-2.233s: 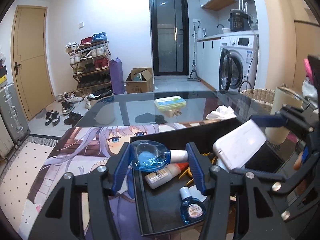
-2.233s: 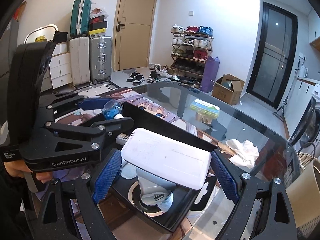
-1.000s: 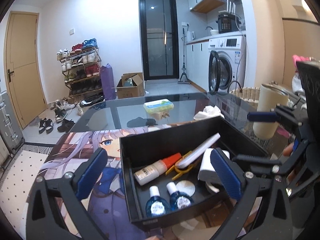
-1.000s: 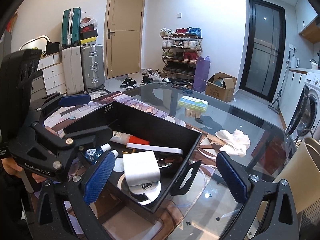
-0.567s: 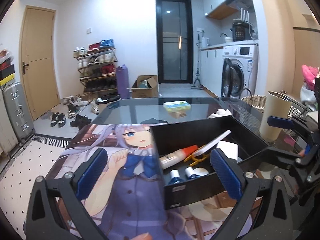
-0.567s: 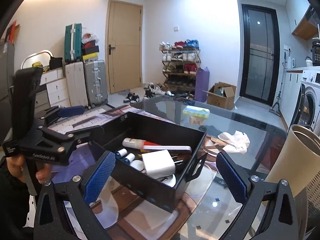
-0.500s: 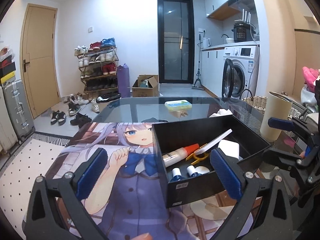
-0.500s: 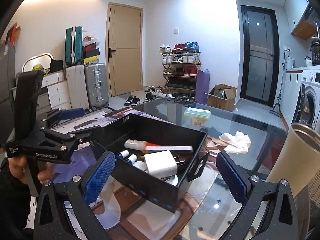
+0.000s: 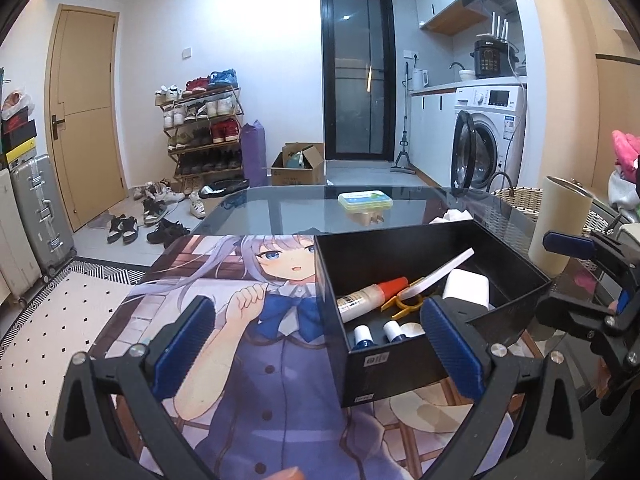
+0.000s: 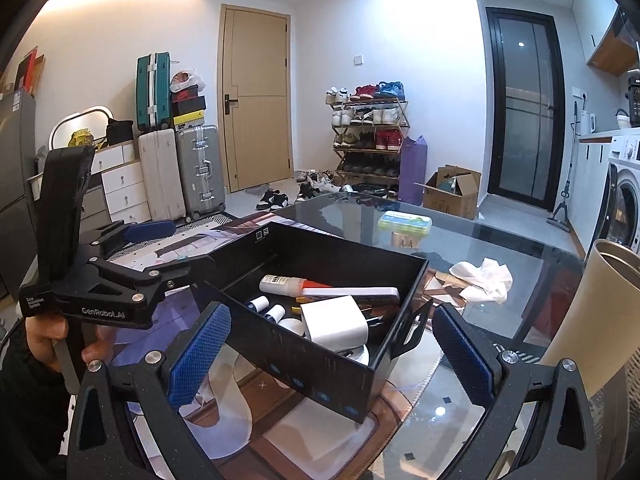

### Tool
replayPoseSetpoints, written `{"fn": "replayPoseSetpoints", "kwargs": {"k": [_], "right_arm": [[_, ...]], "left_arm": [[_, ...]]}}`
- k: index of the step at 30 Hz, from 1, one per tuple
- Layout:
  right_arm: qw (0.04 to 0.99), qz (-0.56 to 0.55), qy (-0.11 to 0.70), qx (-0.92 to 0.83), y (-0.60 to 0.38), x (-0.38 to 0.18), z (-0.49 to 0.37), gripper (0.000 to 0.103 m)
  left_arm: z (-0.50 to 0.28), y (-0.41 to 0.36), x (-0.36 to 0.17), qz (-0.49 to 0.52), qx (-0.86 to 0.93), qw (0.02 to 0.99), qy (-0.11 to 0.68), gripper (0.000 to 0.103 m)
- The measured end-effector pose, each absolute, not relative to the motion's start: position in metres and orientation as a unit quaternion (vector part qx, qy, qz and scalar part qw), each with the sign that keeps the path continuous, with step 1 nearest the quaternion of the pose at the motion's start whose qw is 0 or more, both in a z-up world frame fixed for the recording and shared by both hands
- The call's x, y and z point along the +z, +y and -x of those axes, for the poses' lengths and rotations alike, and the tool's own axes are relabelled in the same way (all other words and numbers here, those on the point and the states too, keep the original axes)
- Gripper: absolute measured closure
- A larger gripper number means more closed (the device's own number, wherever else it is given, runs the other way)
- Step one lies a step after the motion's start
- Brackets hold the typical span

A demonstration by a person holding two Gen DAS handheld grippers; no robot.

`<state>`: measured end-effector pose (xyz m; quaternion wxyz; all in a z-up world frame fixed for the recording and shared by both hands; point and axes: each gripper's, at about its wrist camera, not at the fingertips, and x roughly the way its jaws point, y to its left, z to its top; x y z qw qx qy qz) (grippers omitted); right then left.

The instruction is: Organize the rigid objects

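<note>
Now both claws, left (image 9: 320,340) and right (image 10: 328,354), gape empty, pulled back from the box (image 10: 320,360); bottles (image 9: 378,334) and charger (image 10: 334,320) lie inside, so sorting looks nearly finished.

1 black box (image 9: 404,360) sits on 1 printed mat (image 9: 256,360). Inside it are 2 blue bottles (image 9: 363,336), 1 glue tube (image 9: 372,295), 1 white charger (image 10: 335,322), 1 white stick (image 9: 438,274) and 1 yellow clip (image 9: 404,303). Outside the box are 1 green case (image 9: 365,201), 1 tissue (image 10: 486,274) and 1 beige cup (image 9: 560,224). 2 grippers show: left (image 9: 320,348) and right (image 10: 332,364).
</note>
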<state>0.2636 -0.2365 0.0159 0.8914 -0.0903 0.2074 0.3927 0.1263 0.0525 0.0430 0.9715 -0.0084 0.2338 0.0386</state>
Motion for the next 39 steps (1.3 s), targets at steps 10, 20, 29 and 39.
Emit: {"fn": "replayPoseSetpoints", "kwargs": {"k": [10,20,29,39], "right_arm": [[0.891,0.091,0.208,0.392,-0.2361,0.0158,-0.2636,0.001],[0.891,0.091,0.209,0.392,-0.236,0.0153,-0.2628,0.001],[0.892,0.091,0.209,0.391,-0.2358,0.015,-0.2632,0.001],[0.892,0.09,0.209,0.391,-0.236,0.0153,-0.2631,0.001]], "left_arm": [[-0.1222,0.0512,0.0426,0.007,0.03,0.973,0.23,0.0],[-0.123,0.05,0.0431,0.007,0.028,0.972,0.231,0.0],[-0.1236,0.0498,0.0432,0.006,0.028,0.972,0.232,0.0],[-0.1235,0.0494,0.043,0.006,0.028,0.972,0.232,0.0]]}}
